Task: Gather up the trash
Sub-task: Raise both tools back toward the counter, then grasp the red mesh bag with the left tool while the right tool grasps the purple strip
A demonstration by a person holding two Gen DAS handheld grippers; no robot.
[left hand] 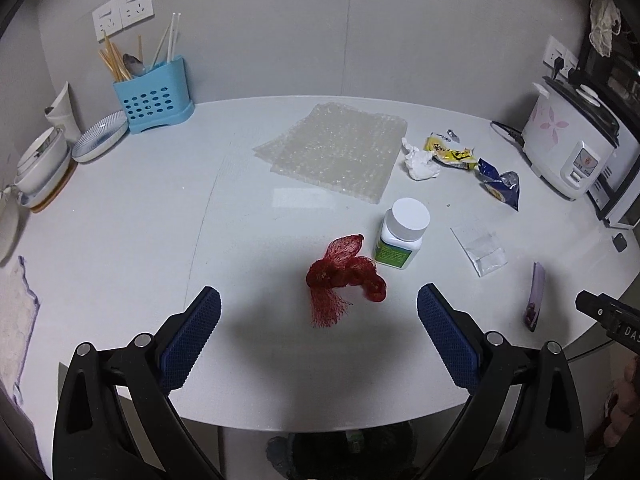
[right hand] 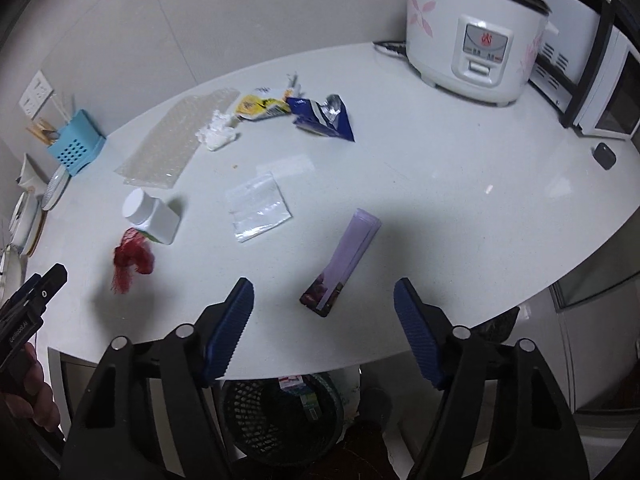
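Observation:
A crumpled red mesh net (left hand: 344,276) lies on the white table just ahead of my left gripper (left hand: 319,312), which is open and holds nothing. Beside the net stands a white pill bottle (left hand: 400,238) with a green label. In the right wrist view a long purple packet (right hand: 343,260) lies just ahead of my right gripper (right hand: 324,300), whose jaws stand open and apart from it. Farther back lie a clear plastic bag (right hand: 258,210), a blue foil wrapper (right hand: 324,118), a yellow wrapper (right hand: 260,106), a crumpled tissue (right hand: 218,134) and a bubble wrap sheet (right hand: 176,140).
A black mesh bin (right hand: 280,412) with some trash in it stands under the table's front edge. A rice cooker (right hand: 476,36) and a microwave (right hand: 604,92) occupy the right side. A blue utensil holder (left hand: 154,96) and stacked bowls (left hand: 44,168) sit at the back left.

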